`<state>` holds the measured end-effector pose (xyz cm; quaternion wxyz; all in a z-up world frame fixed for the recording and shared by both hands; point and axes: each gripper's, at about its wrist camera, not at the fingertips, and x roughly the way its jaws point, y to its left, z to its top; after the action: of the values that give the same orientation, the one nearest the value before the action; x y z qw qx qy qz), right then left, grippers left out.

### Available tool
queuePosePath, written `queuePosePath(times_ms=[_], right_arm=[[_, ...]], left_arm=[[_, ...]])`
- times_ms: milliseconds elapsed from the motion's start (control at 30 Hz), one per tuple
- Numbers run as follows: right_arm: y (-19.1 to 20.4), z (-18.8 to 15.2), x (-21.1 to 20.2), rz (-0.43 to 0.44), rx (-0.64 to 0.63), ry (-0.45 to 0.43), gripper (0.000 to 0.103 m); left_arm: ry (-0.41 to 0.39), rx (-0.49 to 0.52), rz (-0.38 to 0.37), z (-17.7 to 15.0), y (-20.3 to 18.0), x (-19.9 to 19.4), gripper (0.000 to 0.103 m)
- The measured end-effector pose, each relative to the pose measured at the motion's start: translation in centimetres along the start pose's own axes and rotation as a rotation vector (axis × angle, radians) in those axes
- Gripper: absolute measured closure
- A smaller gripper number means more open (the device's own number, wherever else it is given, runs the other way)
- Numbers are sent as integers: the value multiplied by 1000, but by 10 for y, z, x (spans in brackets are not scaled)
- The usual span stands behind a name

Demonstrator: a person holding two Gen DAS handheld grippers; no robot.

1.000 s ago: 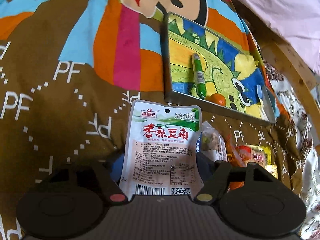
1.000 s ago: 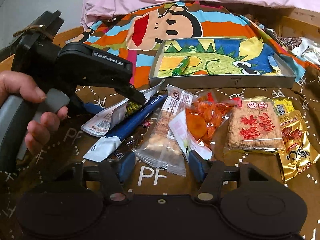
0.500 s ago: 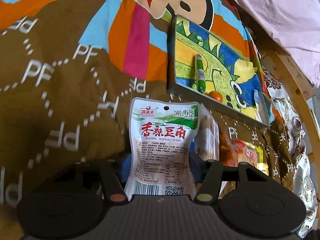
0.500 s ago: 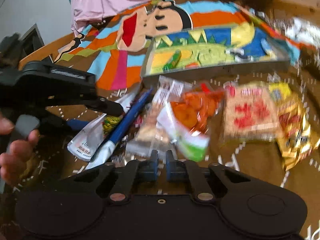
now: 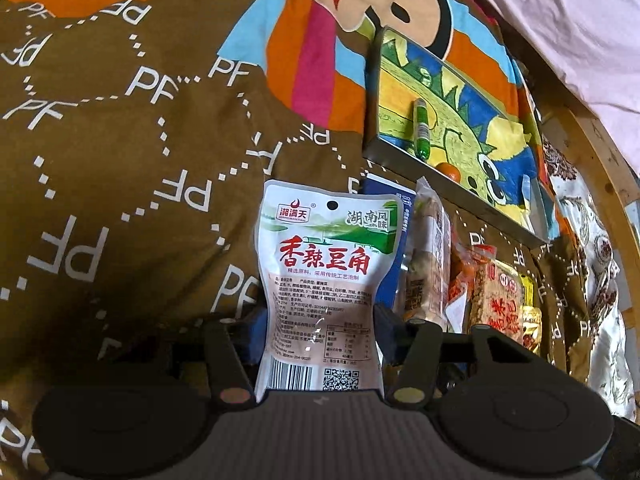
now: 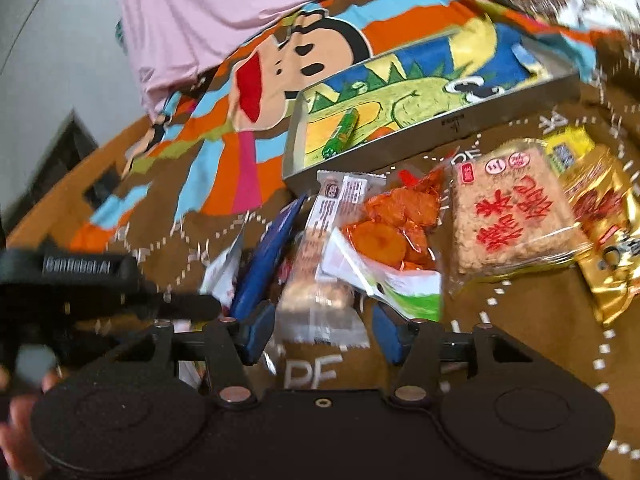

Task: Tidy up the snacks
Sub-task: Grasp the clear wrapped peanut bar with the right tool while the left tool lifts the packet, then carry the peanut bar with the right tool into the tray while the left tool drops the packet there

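Observation:
My left gripper (image 5: 320, 332) is closing on a white pouch with red characters (image 5: 326, 256); its blue pads press the pouch's sides and hold it upright above the brown cloth. My right gripper (image 6: 322, 338) is opening low over the snack pile. A clear-wrapped biscuit packet (image 6: 320, 292) lies between its pads, which stand apart from it. Behind the pile sits a shallow dinosaur-print tray (image 6: 440, 128) holding a green tube (image 6: 342, 132) and something small and orange. The right view is motion-blurred.
Beside the biscuit packet lie a blue packet (image 6: 268, 256), an orange snack bag (image 6: 396, 224), a rice cracker block (image 6: 512, 216) and a gold bag (image 6: 608, 232). A person's hand (image 6: 24, 420) grips the left tool. A pink sheet (image 6: 240, 8) and a wooden frame (image 5: 592, 152) border the cloth.
The left jaws have narrowed onto the pouch, and it has shifted left over the cloth. The right jaws were together half a second ago and are apart again; the right view has rolled.

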<state>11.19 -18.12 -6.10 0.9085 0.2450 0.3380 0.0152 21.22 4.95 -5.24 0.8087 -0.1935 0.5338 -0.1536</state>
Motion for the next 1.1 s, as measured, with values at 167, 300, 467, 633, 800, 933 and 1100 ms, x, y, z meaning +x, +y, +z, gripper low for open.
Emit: queuePosePath(times_ms=[167,300,467,633,800,933,1100], right_arm=[[1,10,21,-4,43,-1,40],[3,10,30,-46,12,17,56],[12,5,22,-76,-44,28,59],[19,-7,3,-106,-107,60,58],[23,-10,11,-115,-189,77,55],[26,-14,14,-124,-251,52,58],[41,-24,-6,-179,-384,0,59]], left_arm=[[-1,-55,-23,5,6,6,45],[-5,-62,-28,8,7,10,46],[-3,-43,-32,7,6,9,49],[1,-36,-31,-1,3,0,50],[-1,-47,-35,0,3,-2,50],[-13,-51,-49,-1,5,-6,50],[-41,-44,-66,-8,2,-19,50]])
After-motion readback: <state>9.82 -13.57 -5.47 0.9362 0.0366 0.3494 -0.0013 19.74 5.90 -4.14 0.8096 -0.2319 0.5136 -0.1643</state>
